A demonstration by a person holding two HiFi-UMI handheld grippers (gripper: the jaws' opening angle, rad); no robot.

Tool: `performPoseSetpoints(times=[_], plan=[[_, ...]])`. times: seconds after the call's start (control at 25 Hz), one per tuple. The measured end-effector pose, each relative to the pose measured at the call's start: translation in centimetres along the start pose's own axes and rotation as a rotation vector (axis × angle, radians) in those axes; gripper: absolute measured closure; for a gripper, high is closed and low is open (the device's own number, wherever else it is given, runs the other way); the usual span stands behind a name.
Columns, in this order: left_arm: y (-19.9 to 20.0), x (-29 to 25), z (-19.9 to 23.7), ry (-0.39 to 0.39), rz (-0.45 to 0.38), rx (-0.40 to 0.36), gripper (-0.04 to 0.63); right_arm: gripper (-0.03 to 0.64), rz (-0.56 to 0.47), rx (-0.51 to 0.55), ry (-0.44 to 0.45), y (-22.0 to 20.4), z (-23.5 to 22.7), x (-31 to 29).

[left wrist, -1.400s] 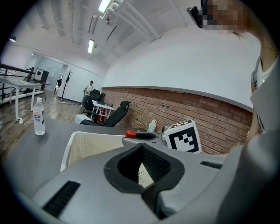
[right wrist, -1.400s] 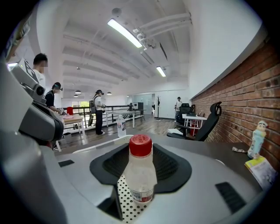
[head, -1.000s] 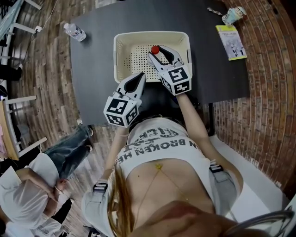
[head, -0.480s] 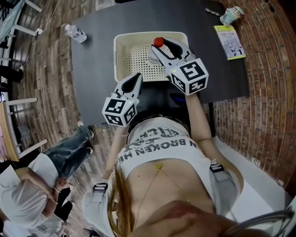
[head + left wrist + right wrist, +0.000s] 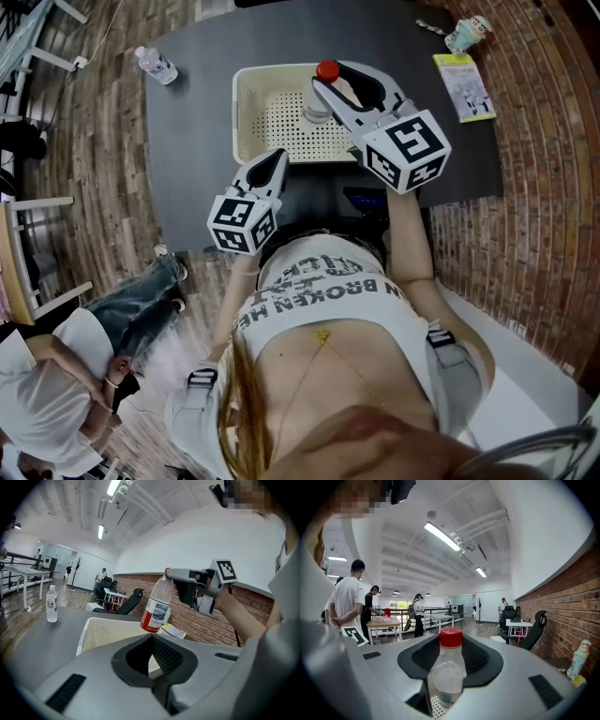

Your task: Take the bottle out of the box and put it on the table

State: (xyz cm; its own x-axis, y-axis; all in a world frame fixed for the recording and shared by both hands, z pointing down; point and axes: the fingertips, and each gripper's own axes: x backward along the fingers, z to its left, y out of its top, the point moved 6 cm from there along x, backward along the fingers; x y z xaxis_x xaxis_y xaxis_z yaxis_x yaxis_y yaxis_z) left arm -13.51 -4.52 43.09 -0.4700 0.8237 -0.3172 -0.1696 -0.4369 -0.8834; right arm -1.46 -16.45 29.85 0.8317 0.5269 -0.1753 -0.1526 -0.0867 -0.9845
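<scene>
A clear bottle (image 5: pixel 317 105) with a red cap and a red label hangs upright above the white perforated box (image 5: pixel 238 112). It is clamped in my right gripper (image 5: pixel 333 79), whose jaws are closing on its neck. In the right gripper view the bottle (image 5: pixel 449 672) stands between the dark pads (image 5: pixel 480 660). The left gripper view shows the bottle (image 5: pixel 157 603) lifted clear of the box (image 5: pixel 93 630). My left gripper (image 5: pixel 278 157) is shut and empty, low at the table's near edge just in front of the box.
The box rests on a dark table (image 5: pixel 187 141). A second water bottle (image 5: pixel 152 64) stands at its far left corner. A booklet (image 5: pixel 469 84) and a small figurine (image 5: pixel 472 31) lie at the far right. A person (image 5: pixel 56 375) sits on the floor to the left.
My right gripper has risen with the bottle, lifting it from inside the box to above the rim. The left gripper has stayed in place.
</scene>
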Motion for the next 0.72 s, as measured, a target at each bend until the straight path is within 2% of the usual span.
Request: performPoseSetpoints(times=[0.72], plan=[[-0.24,0.35,-0.85,-0.013,-0.013,-0.011,0.595,0.474,0.020,0.013,0.004,-0.22,0.45,0.58]])
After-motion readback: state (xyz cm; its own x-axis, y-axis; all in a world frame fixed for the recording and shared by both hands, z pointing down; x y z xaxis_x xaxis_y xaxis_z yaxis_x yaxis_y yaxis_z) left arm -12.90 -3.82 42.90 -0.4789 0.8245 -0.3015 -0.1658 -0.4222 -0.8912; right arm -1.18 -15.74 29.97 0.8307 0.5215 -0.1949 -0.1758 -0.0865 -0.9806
